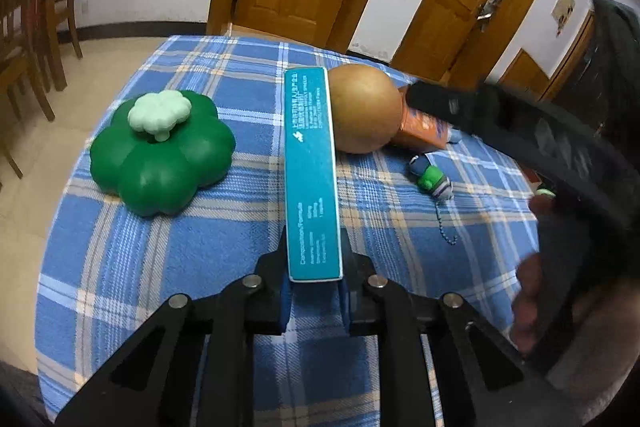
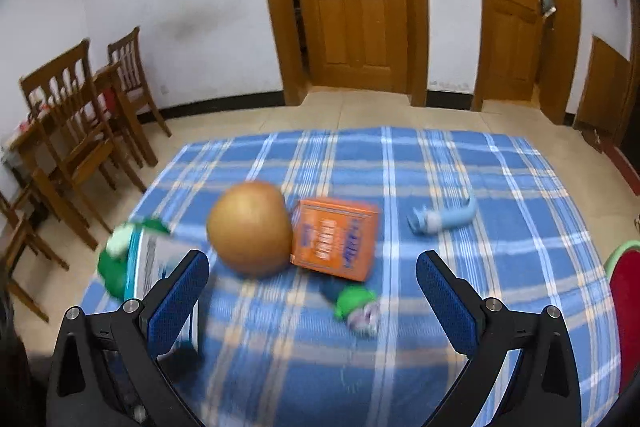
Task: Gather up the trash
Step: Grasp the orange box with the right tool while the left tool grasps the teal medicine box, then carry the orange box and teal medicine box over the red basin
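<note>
My left gripper (image 1: 314, 263) is shut on a long teal box (image 1: 311, 171), held above the blue plaid tablecloth (image 1: 160, 267). The box also shows blurred at the left of the right wrist view (image 2: 140, 267). My right gripper (image 2: 312, 291) is open and empty above the cloth; it crosses the left wrist view as a dark blurred arm (image 1: 520, 131). An orange box (image 2: 336, 237) lies beside a brown round fruit (image 2: 250, 229). A small green and blue keychain toy (image 2: 356, 309) lies in front of the orange box, between my right fingers.
A green clover-shaped container (image 1: 160, 151) with a pale lid knob stands left of the teal box. A light blue curved object (image 2: 444, 217) lies far right. A red and green thing (image 2: 624, 307) is at the right edge. Wooden chairs (image 2: 80, 131) stand left; doors behind.
</note>
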Motion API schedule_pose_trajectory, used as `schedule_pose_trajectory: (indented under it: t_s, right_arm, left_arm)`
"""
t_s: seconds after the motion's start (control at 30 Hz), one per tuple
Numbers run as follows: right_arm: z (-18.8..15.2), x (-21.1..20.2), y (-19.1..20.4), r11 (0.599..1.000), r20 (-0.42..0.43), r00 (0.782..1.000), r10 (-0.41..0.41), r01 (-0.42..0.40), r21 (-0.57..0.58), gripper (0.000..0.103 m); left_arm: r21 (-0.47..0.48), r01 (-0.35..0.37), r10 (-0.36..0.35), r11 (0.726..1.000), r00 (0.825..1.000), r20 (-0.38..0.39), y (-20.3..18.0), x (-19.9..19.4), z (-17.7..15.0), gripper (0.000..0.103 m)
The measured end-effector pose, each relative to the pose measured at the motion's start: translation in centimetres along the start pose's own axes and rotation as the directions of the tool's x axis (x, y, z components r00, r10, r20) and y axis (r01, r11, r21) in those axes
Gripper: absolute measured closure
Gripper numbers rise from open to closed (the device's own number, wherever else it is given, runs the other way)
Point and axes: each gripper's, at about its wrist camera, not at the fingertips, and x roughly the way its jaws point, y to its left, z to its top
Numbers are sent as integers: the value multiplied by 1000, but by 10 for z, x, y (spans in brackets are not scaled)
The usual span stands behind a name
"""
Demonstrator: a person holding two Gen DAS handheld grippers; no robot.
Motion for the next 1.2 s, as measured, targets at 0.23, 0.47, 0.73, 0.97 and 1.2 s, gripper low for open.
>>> schedule_pose_trajectory:
  t_s: [0.23,0.47,0.73,0.97,1.2]
  right_arm:
    - [28,19,-27,988,23,996,-87,83,128,0]
    - [47,73,-28,987,-123,986,-116,128,96,0]
    - [39,93,-37,976,-203,979,-33,76,205,46]
    - [29,79,-36,983,-156,987,-26,54,175,48]
    - [21,29,-30,985,-43,999,-10,17,171,48]
  left_arm:
    - [-13,14,-14,1000,1000,0,2,1,0,85]
    - [-25,30,-30,999,1000,0,5,1,0,85]
    - [-33,40,-41,999,999,-3,6,4,0,85]
    - [-34,42,-42,999,999,-4,6,4,1,85]
    - [-27,44,-44,999,999,-6,6,4,1,85]
